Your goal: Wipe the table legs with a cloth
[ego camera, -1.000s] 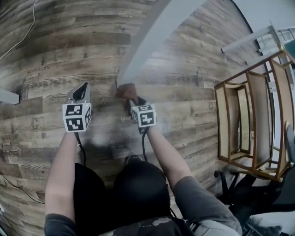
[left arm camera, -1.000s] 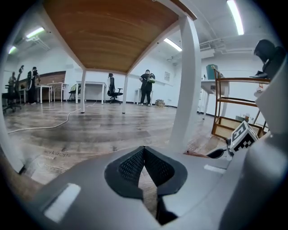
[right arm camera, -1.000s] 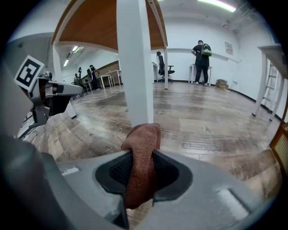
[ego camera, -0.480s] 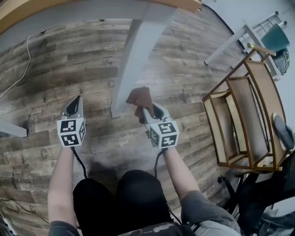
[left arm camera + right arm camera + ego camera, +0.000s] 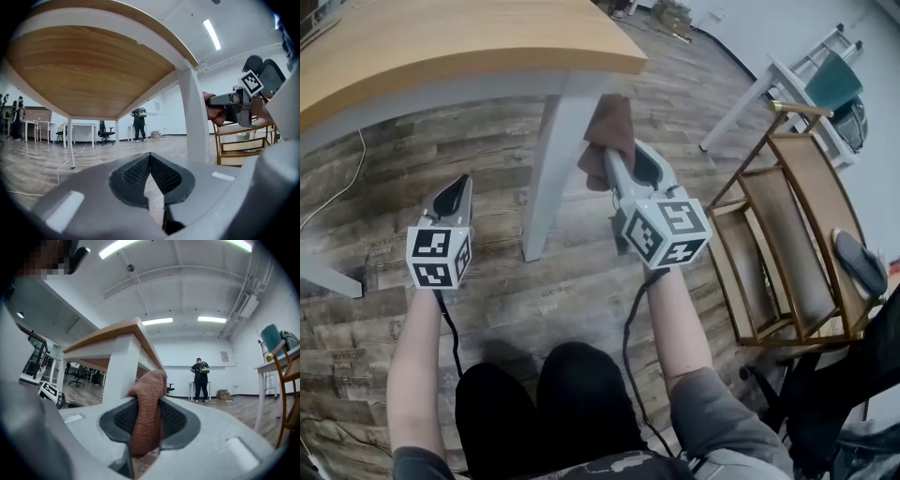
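A wooden-topped table (image 5: 441, 42) stands on a white leg (image 5: 551, 159). My right gripper (image 5: 607, 155) is shut on a brown cloth (image 5: 607, 131), which is held high on the leg's right side, just under the tabletop corner. In the right gripper view the cloth (image 5: 147, 413) fills the shut jaws (image 5: 149, 401), with the leg (image 5: 119, 371) close on the left. My left gripper (image 5: 457, 187) hangs to the left of the leg, shut and empty (image 5: 150, 155). The left gripper view shows the leg (image 5: 194, 117) and the right gripper (image 5: 236, 101) beside it.
A wooden chair frame (image 5: 787, 244) stands at the right. Another white table's leg (image 5: 741, 98) is behind it. A cable (image 5: 337, 187) runs over the plank floor at the left. A person (image 5: 200, 378) stands far off across the room. The kneeling person's knees (image 5: 544, 394) are below.
My right gripper has carried the cloth up the white leg from near its foot to just under the tabletop. The left gripper has hardly moved.
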Action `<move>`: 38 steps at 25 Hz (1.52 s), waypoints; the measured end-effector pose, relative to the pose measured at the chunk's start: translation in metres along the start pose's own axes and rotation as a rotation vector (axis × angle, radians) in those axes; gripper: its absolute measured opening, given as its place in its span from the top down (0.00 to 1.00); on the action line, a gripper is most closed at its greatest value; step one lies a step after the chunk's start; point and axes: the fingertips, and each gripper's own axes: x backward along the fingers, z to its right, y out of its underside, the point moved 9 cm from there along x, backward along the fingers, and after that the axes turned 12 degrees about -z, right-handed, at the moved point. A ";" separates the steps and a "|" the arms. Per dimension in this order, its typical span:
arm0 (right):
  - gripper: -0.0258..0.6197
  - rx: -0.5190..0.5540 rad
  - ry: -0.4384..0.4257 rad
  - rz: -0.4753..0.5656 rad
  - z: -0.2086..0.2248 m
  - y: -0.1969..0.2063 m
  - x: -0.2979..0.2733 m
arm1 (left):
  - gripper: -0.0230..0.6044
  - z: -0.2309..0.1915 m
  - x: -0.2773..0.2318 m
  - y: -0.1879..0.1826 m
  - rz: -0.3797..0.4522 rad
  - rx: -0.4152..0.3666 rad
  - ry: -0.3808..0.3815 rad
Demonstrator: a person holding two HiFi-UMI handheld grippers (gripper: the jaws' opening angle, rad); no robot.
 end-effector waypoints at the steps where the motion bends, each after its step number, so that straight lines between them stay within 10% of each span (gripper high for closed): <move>1: 0.82 0.012 -0.006 0.021 -0.002 -0.010 -0.001 | 0.93 0.002 0.002 -0.008 0.015 -0.008 0.009; 9: 0.82 0.095 -0.040 -0.004 -0.016 -0.001 -0.004 | 0.93 0.007 0.008 -0.015 0.039 -0.042 0.031; 38: 0.82 0.002 -0.143 -0.792 -0.063 0.414 -0.070 | 0.93 -0.005 0.039 0.266 -0.317 0.160 -0.074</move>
